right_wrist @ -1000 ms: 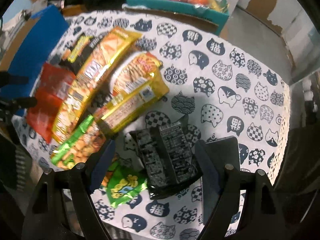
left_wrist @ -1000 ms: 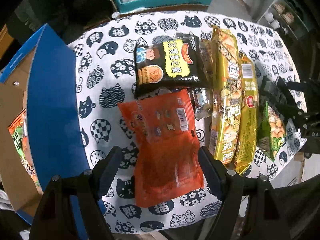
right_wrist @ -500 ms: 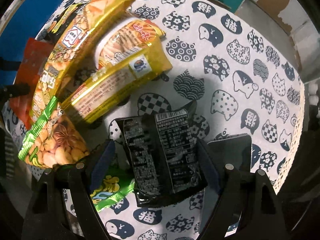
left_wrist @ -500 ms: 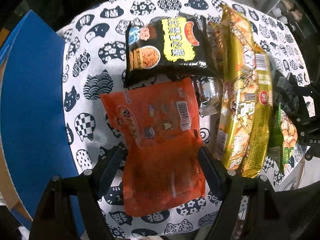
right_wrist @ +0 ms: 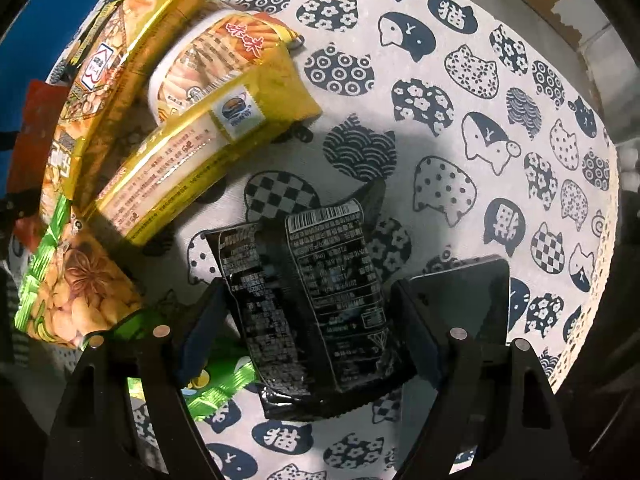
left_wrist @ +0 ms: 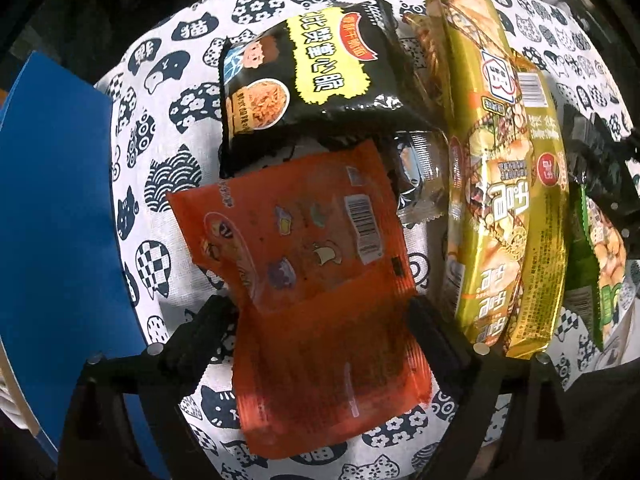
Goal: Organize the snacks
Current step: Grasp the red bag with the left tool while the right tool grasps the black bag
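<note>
Left tongs (left_wrist: 316, 320) are hovering low with both fingers spread wide apart, gripping nothing. Right tongs (right_wrist: 306, 312) are likewise standing open, fingers parted on either side and angled down toward the surface (right_wrist: 460, 128), neither finger pressing anything.

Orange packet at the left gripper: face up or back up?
Back up: the orange packet shows its barcode label and lies flat on the tablecloth.
</note>
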